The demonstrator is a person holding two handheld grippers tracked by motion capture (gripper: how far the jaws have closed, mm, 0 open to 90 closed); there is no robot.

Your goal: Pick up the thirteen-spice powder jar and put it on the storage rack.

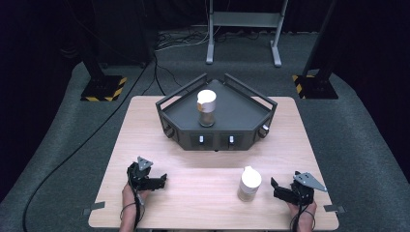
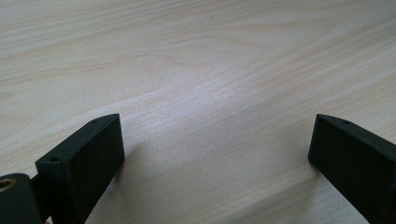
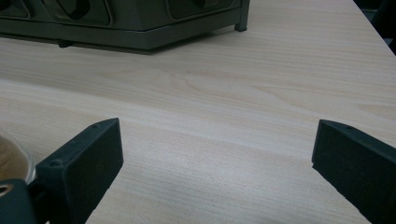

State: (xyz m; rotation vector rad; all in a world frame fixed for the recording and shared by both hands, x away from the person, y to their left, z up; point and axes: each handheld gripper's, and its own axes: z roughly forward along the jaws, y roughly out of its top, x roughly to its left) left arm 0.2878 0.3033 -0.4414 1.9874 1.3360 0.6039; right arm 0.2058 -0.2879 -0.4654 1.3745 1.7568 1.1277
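A jar with a white lid (image 1: 206, 107) stands upright on the dark grey angular platform (image 1: 241, 113) at the table's far middle. A second white-lidded jar (image 1: 249, 183) stands on the bare wood near the front, right of centre. My left gripper (image 1: 162, 180) rests at the front left, pointing right. Its jaws are spread wide and open (image 2: 215, 144) over bare wood. My right gripper (image 1: 275, 186) sits just right of the near jar, apart from it, open (image 3: 217, 144) with nothing between its fingers. That jar's edge (image 3: 14, 161) shows beside the left jaw.
The platform has raised rails (image 1: 180, 94) along its back sides and a front panel with two small lit windows (image 1: 201, 139). Its base (image 3: 126, 28) lies ahead of the right gripper. Beyond the wooden table (image 1: 145, 125) are grey carpet, cables and stand feet (image 1: 104, 87).
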